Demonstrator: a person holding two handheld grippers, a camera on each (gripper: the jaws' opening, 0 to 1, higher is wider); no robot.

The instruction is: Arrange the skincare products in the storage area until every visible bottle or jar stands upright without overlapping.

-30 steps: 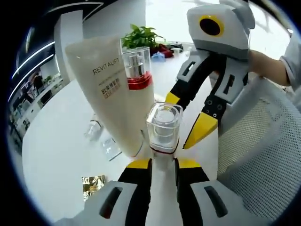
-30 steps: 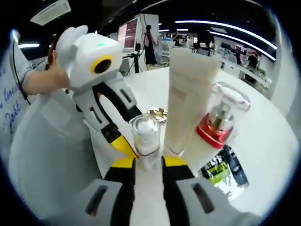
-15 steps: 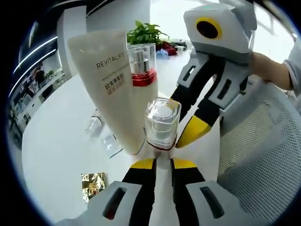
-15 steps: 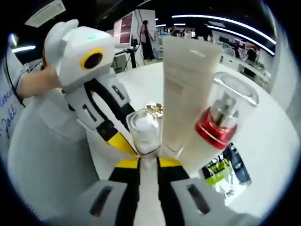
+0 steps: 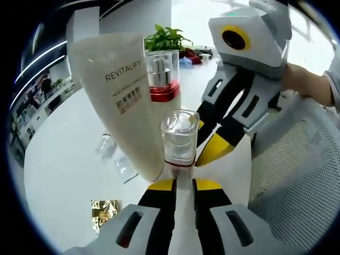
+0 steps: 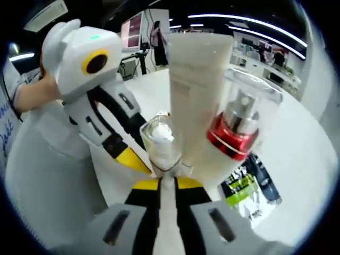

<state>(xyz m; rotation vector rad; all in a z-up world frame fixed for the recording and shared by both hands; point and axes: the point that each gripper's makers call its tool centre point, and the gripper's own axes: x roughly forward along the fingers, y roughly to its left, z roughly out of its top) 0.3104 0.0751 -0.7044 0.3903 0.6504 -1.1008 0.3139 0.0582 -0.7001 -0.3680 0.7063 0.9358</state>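
A small clear-capped bottle [image 5: 179, 139] [image 6: 159, 142] stands upright at the tips of both grippers. My left gripper [image 5: 184, 184] has its jaws drawn close on the bottle's base. From the other side, my right gripper [image 6: 167, 183] is shut on the same base. The right gripper [image 5: 211, 151] enters the left gripper view from the right, and the left gripper [image 6: 130, 158] enters the right gripper view from the left. Right behind the bottle stand a tall cream tube [image 5: 127, 106] [image 6: 194, 90] and a red-collared pump bottle [image 5: 162, 79] [image 6: 239, 125], both upright.
A white mesh basket [image 5: 297, 175] [image 6: 48, 175] sits beside the bottles on the round white table [image 5: 58, 159]. A gold sachet [image 5: 103, 210], clear items [image 5: 114, 154] and dark and green tubes [image 6: 249, 186] lie flat. A plant [image 5: 164, 37] stands far back.
Both grippers' jaws have narrowed around the small bottle. Bottle and grippers have moved closer to the cream tube and the red pump bottle, which now look larger.
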